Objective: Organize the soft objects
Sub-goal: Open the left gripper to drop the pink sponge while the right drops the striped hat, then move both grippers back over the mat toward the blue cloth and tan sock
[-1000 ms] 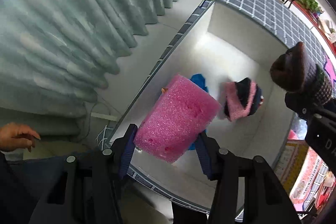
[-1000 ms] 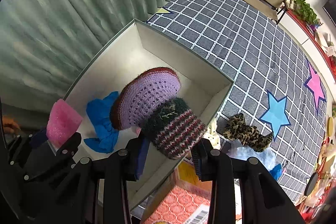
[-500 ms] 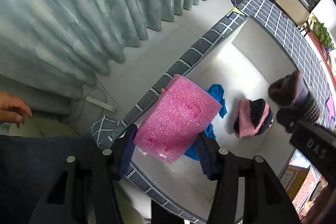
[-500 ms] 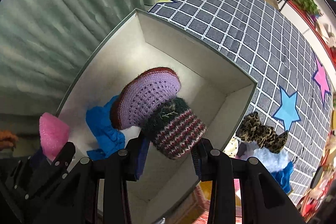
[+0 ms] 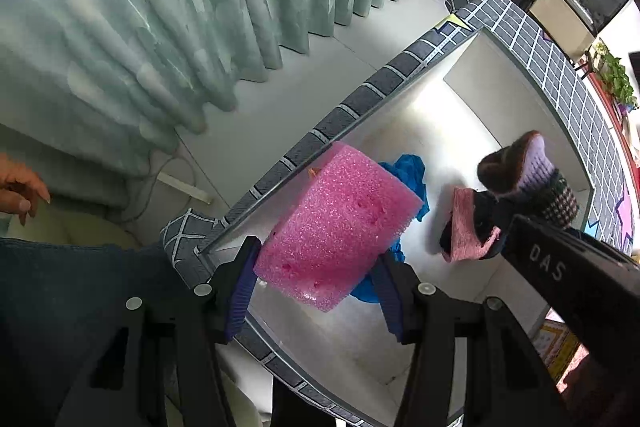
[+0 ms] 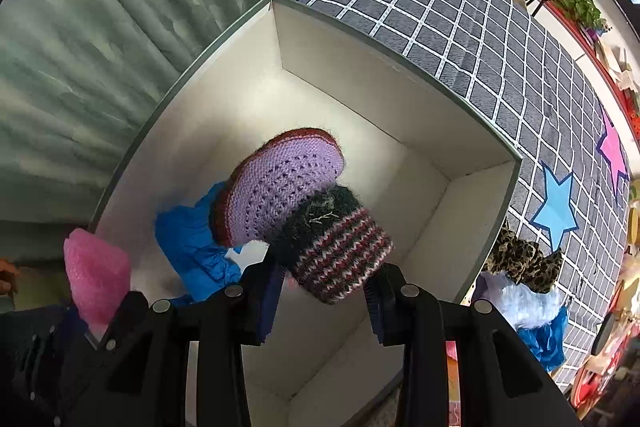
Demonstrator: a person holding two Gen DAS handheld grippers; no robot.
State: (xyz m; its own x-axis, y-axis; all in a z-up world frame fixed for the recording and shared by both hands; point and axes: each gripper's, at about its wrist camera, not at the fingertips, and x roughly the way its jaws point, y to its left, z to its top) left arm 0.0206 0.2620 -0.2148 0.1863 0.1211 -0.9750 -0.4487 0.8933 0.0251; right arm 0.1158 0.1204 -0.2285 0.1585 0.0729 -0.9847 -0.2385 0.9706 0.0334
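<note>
Pink foam (image 5: pixel 336 227) sits clamped in the left gripper (image 5: pixel 316 291) above the box's (image 6: pixel 400 91) near rim, while the right gripper (image 6: pixel 322 301), clenched on a knit sock (image 6: pixel 304 203), hangs farther in, the open floor straight below both.

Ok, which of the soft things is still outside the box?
The leopard-print fabric on the checked cloth, beside the box. The blue cloth lies inside; the pink foam and knitted hat are gripper-held above it.
</note>
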